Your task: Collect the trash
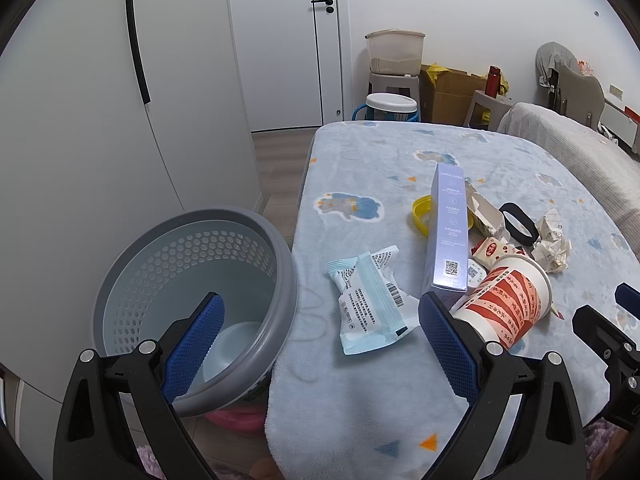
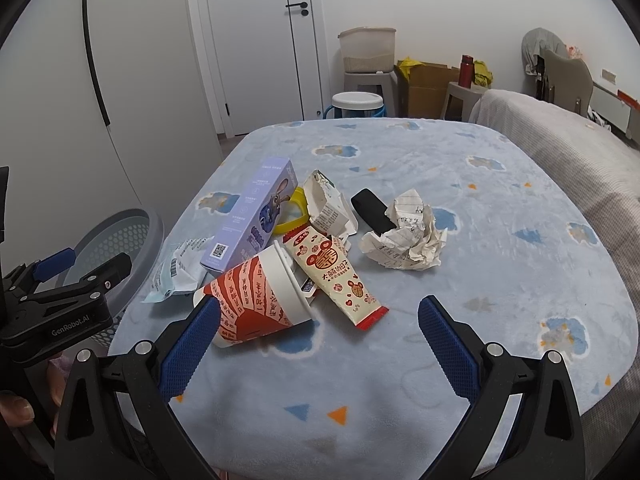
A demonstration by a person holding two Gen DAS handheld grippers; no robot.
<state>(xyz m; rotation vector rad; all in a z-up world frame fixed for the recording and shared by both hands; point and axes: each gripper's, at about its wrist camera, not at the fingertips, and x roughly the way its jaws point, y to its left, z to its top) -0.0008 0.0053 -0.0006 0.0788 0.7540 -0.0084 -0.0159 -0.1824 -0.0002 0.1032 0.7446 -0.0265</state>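
Observation:
Trash lies in a heap on the blue blanket-covered table: a red-and-white paper cup on its side, a purple box, a pale blue wrapper, a red-and-cream snack pouch, crumpled paper, a torn white carton, a black band and a yellow lid. A grey perforated bin stands off the table's left edge. My left gripper is open, spanning the bin's rim and the wrapper. My right gripper is open in front of the cup, holding nothing.
White wardrobe doors rise behind the bin. Past the table's far edge stand a white-lidded bucket, a stool with a clear container, cardboard boxes and a chair. A grey-covered sofa borders the table's right side.

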